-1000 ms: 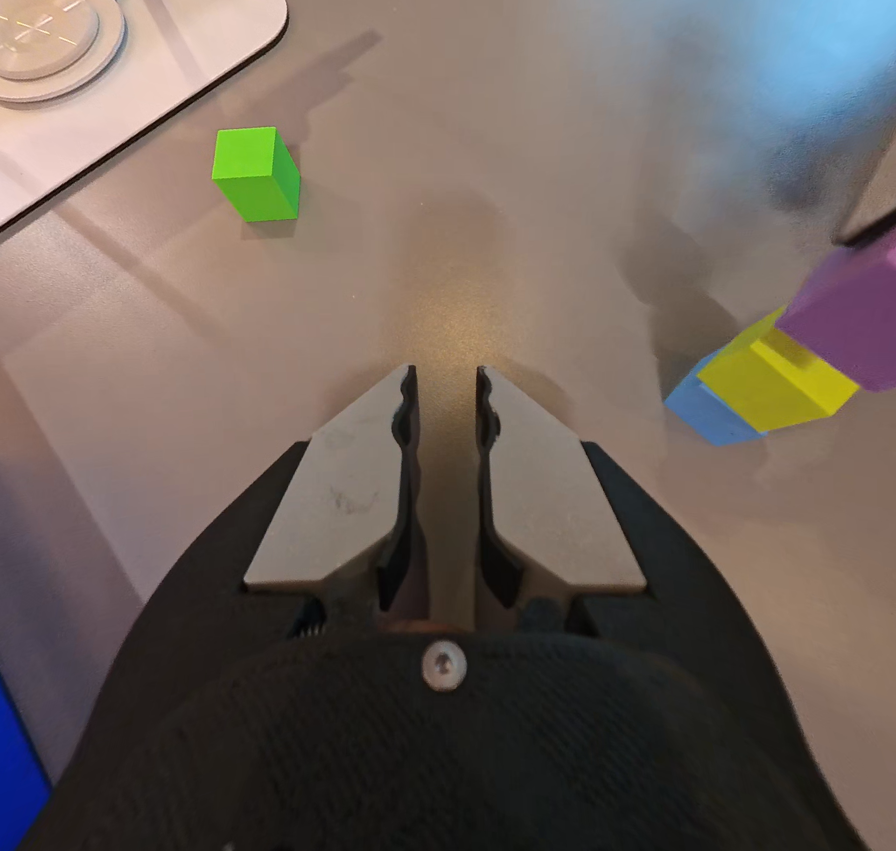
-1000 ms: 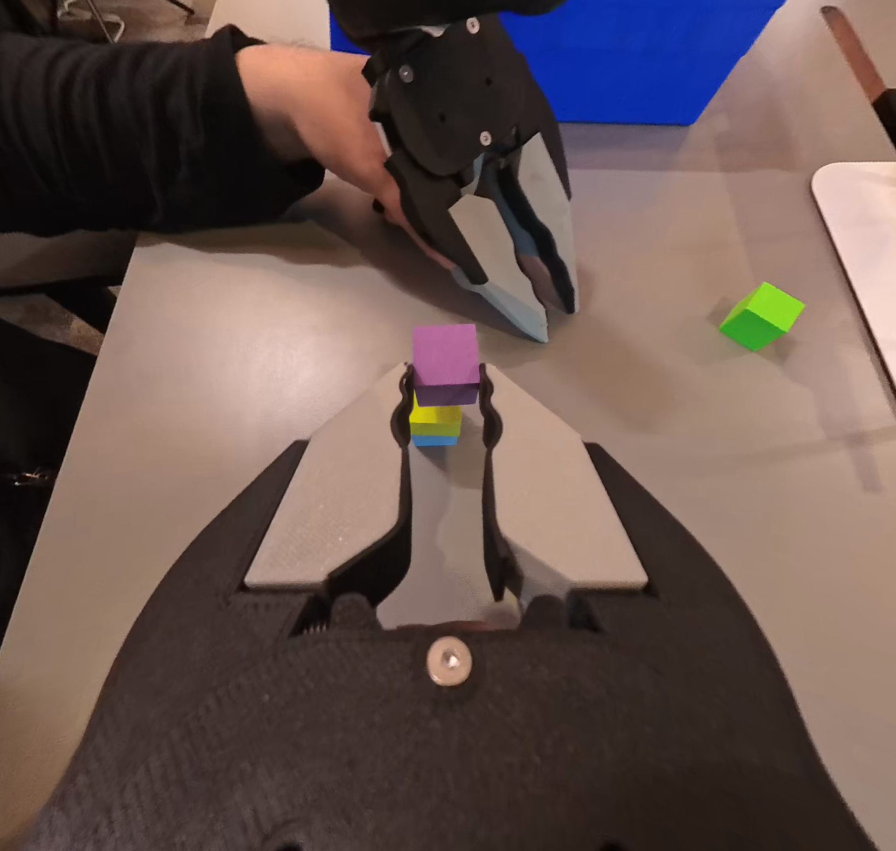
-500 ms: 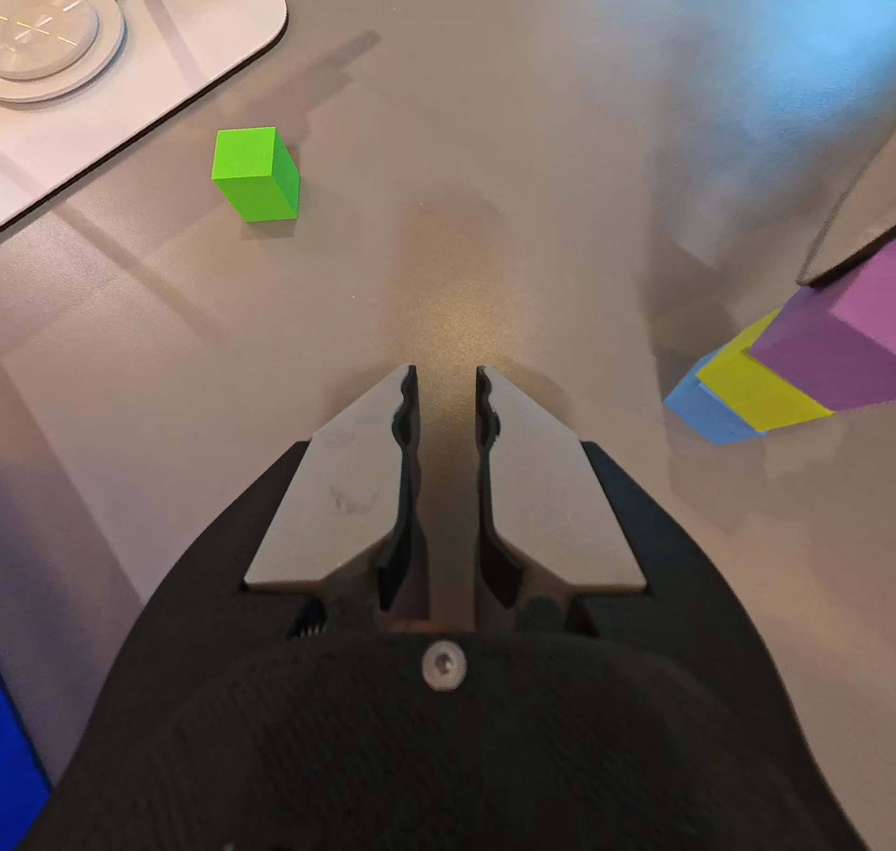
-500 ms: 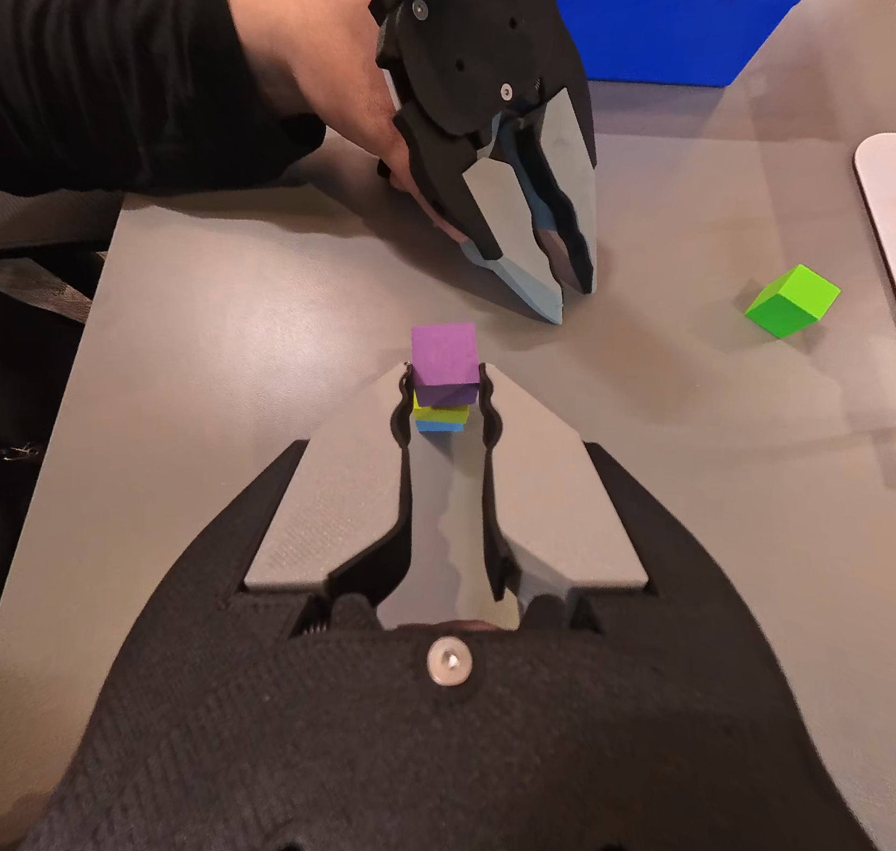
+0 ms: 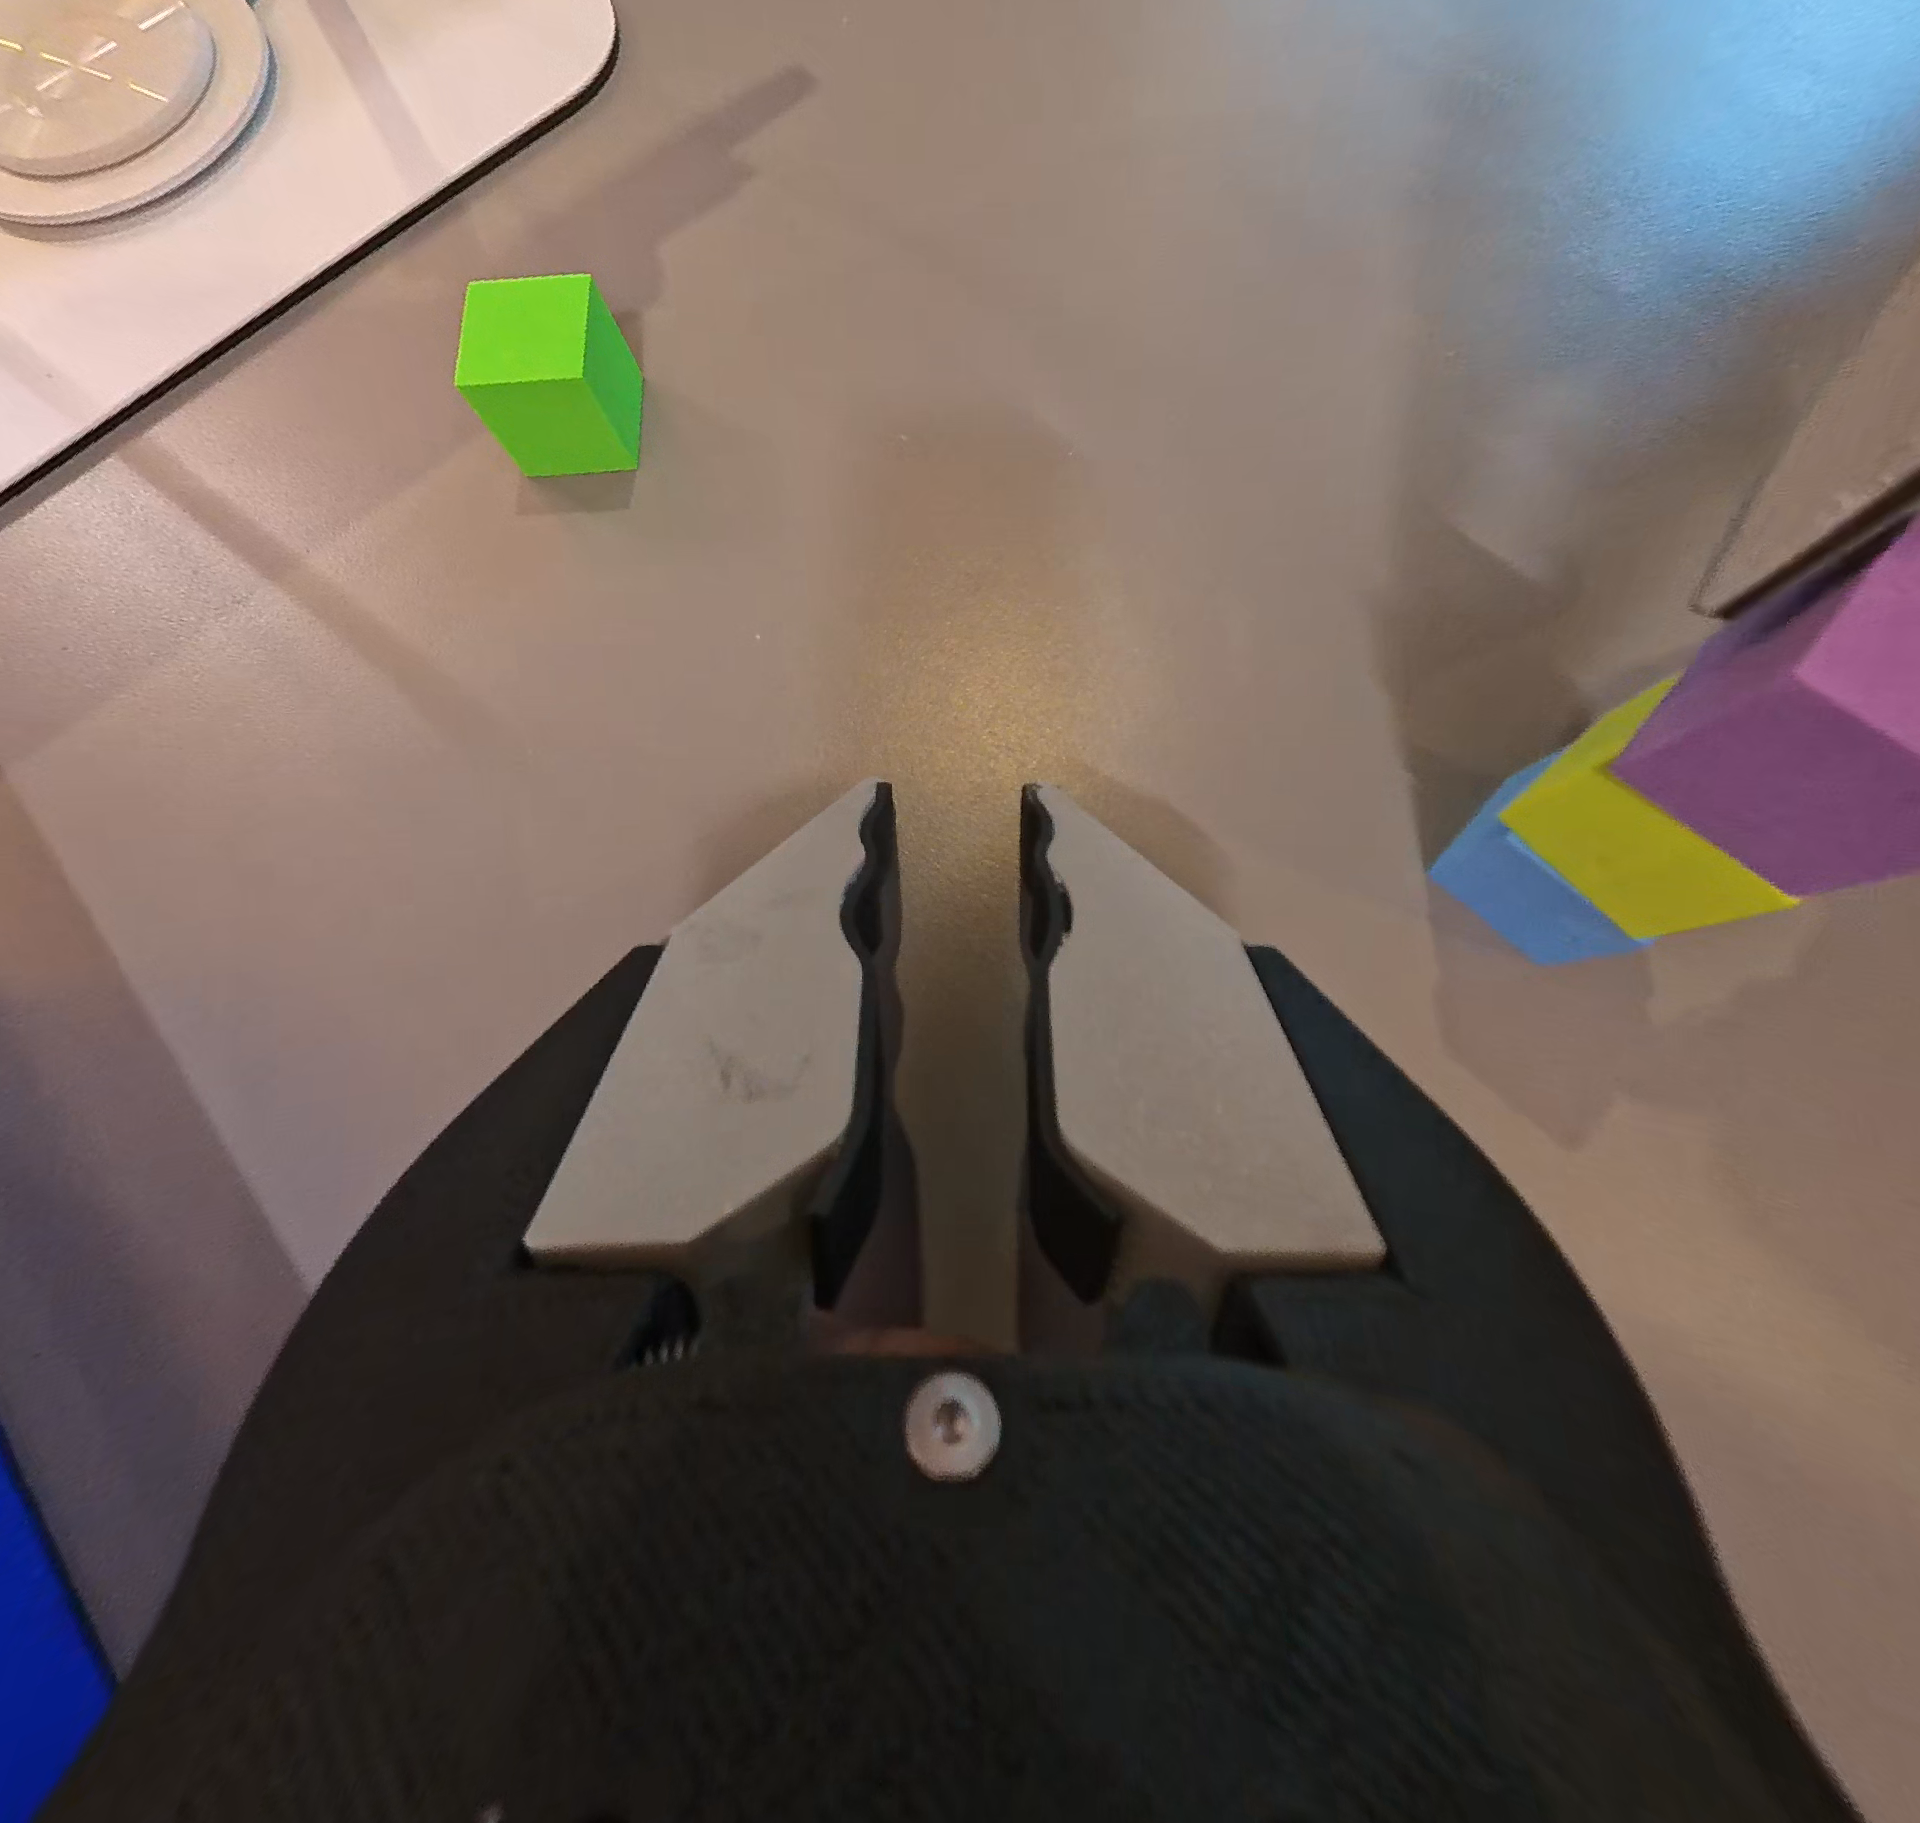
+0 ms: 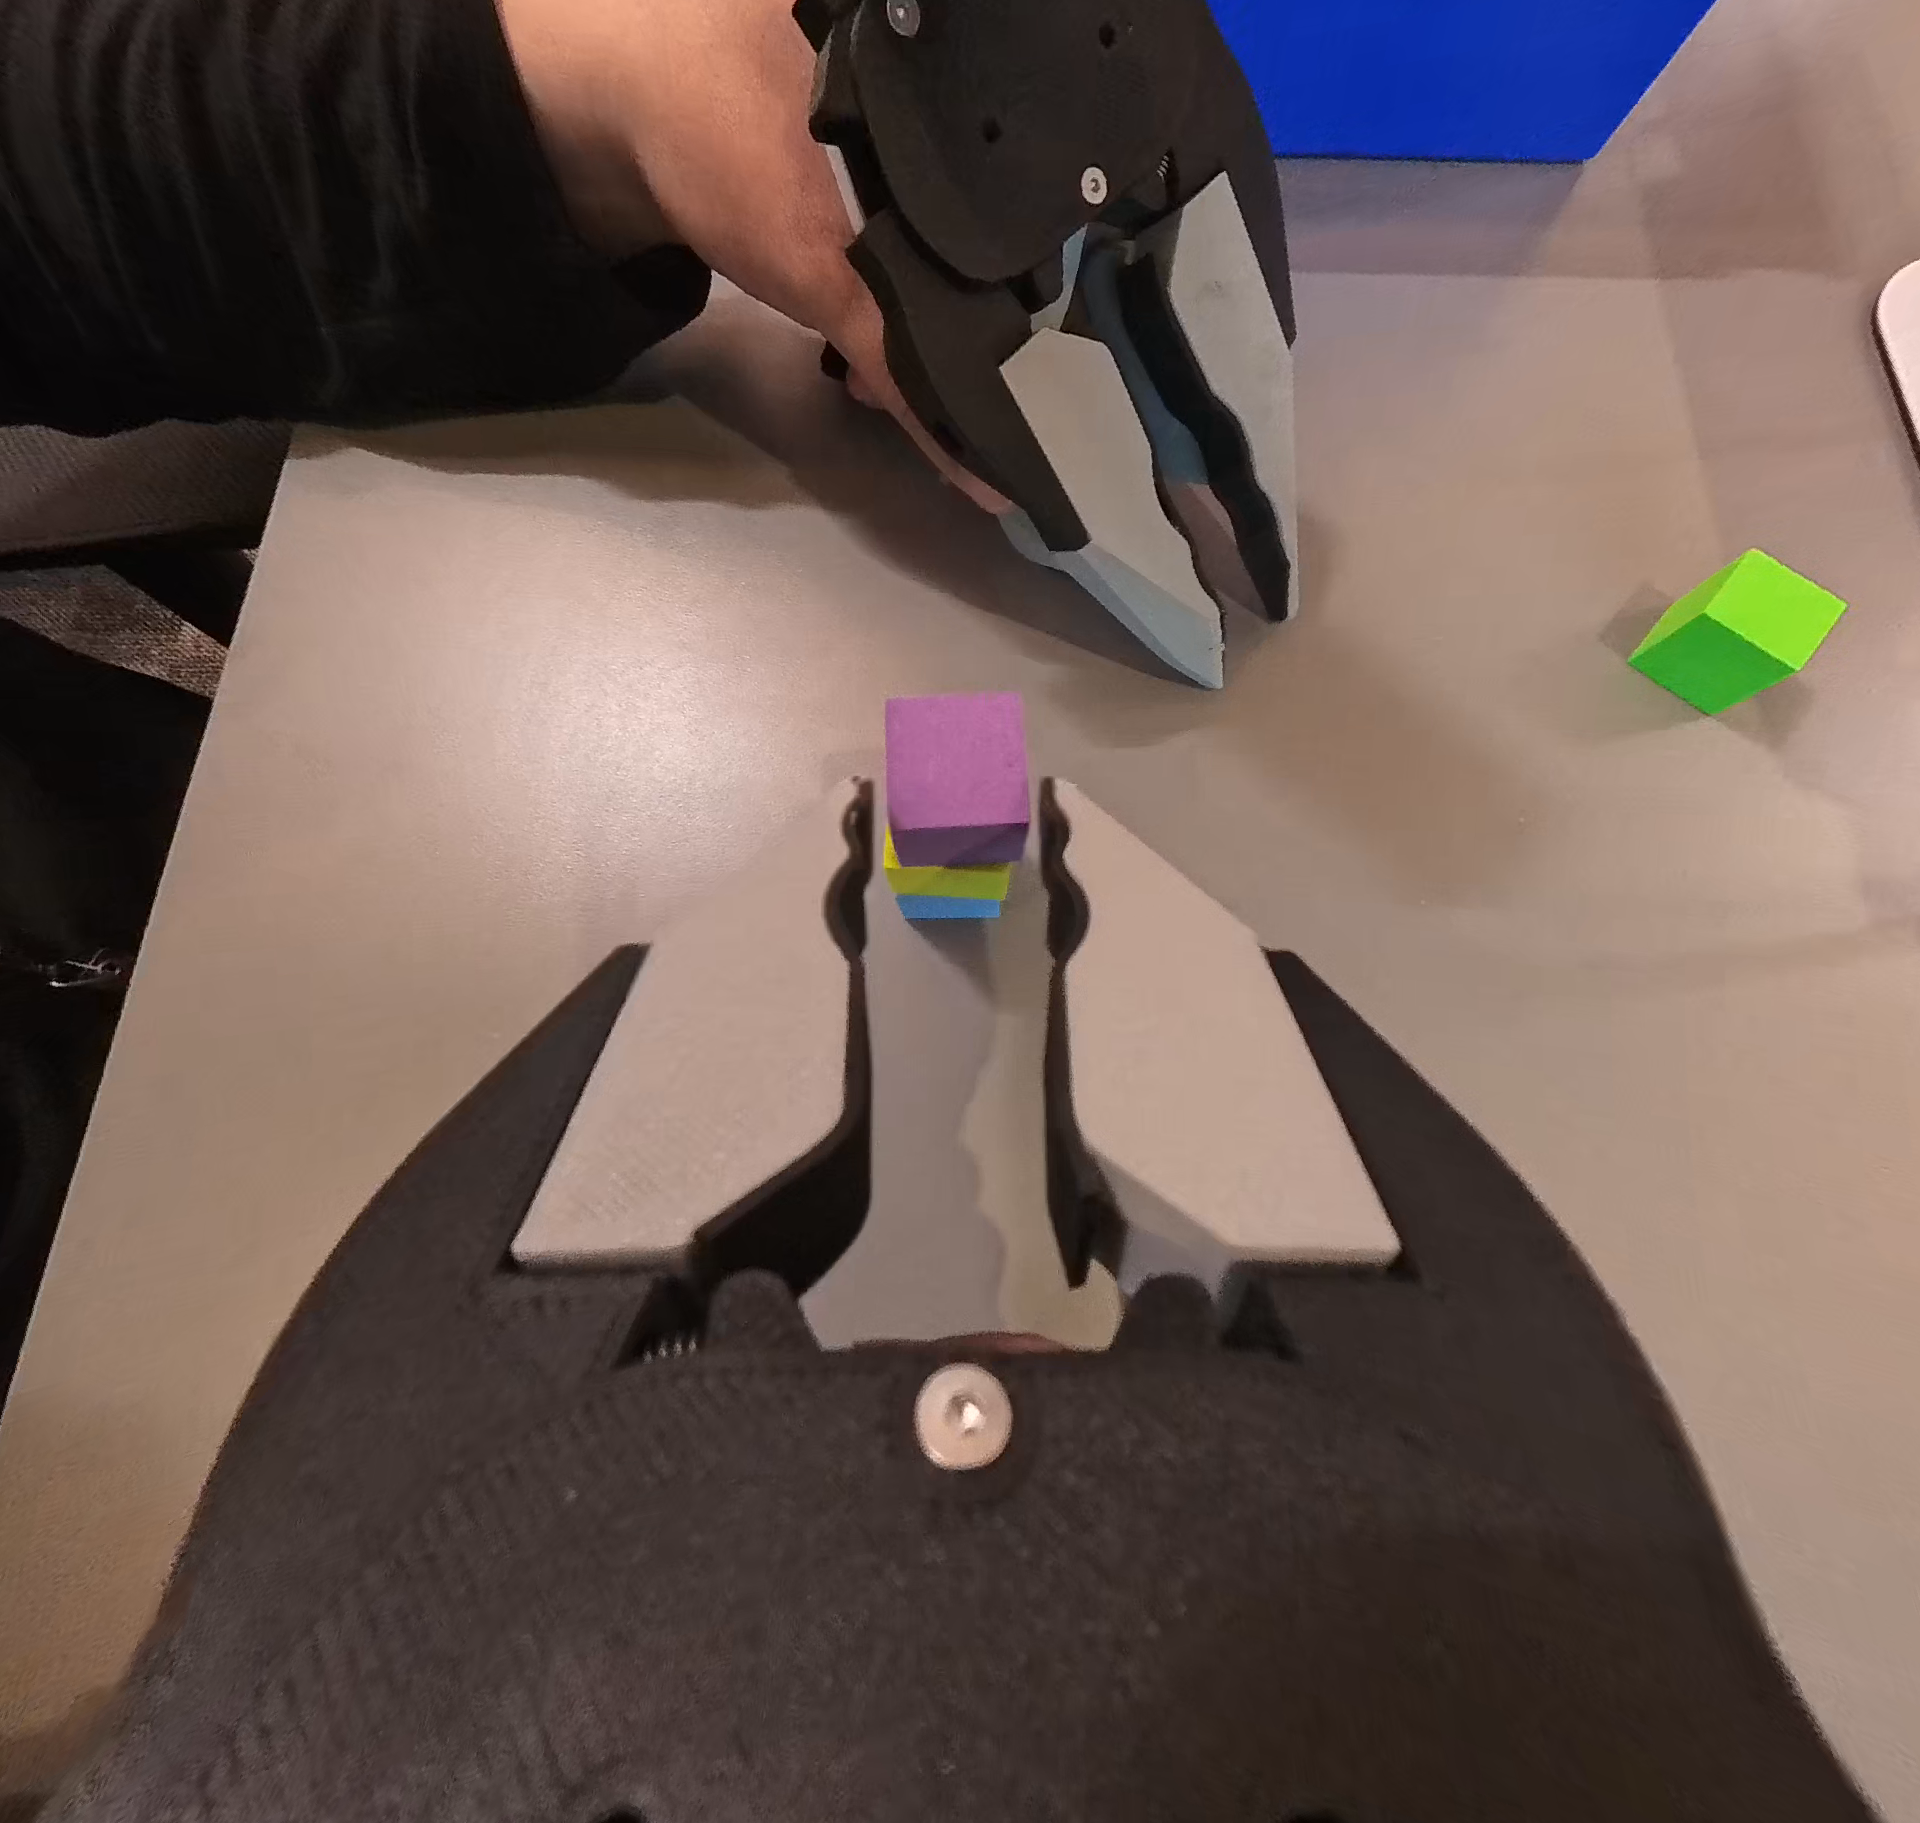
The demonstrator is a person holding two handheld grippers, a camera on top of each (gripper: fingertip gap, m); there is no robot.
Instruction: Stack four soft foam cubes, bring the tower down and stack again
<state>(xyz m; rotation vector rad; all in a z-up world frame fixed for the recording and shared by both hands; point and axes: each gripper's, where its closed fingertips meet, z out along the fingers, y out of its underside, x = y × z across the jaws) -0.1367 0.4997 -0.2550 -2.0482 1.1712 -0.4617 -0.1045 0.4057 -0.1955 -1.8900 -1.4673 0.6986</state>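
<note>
On the grey table (image 6: 520, 734) our right gripper (image 6: 951, 797) stood parted around the purple cube (image 6: 956, 771), gripping nothing, atop yellow (image 6: 940, 880) and blue (image 6: 945, 907); the left gripper (image 5: 956, 797), slightly open, held nothing; the green cube (image 5: 545, 376) lay apart.

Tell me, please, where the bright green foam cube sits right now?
The bright green foam cube lies alone on the grey table, far right in the right wrist view, clear of the left gripper; in the left wrist view, upper left.

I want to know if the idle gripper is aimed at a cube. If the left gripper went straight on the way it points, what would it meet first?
Most likely the bare grey table. The left gripper points steeply down at it with nothing between its open fingers; the green cube lies off to its left, the stack to its right.
</note>
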